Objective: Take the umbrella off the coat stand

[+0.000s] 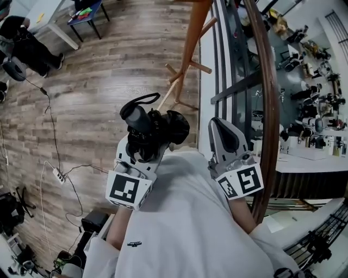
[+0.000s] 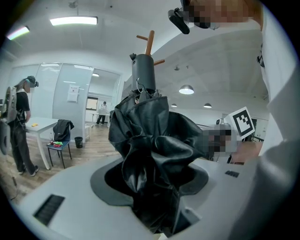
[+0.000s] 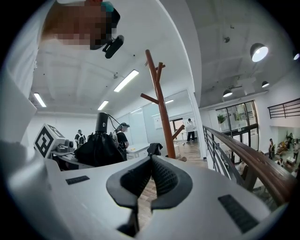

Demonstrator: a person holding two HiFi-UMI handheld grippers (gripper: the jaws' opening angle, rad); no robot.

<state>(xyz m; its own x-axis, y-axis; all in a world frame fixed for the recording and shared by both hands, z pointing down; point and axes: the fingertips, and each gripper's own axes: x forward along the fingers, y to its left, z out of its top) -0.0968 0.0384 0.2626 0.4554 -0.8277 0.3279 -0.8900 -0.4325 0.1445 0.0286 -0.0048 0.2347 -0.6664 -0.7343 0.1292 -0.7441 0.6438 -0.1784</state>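
Note:
A black folded umbrella (image 1: 152, 127) with a cylindrical handle and a wrist loop is clamped in my left gripper (image 1: 145, 144), off the stand and close to my chest. In the left gripper view its crumpled fabric (image 2: 152, 140) fills the gap between the jaws and the handle points up. The wooden coat stand (image 1: 190, 49) rises just ahead, with bare pegs (image 3: 161, 108). My right gripper (image 1: 223, 125) hangs to the right of the umbrella, by the railing. Its pads (image 3: 161, 176) meet at the tips with nothing between them (image 3: 151, 160). From that view the umbrella (image 3: 99, 147) shows at the left.
A curved wooden handrail on black bars (image 1: 267, 108) runs along the right, with a lower floor of desks beyond it. A person (image 1: 24, 46) stands at the far left by a white table and a chair (image 1: 86, 13). A power strip and cables (image 1: 57, 174) lie on the wooden floor.

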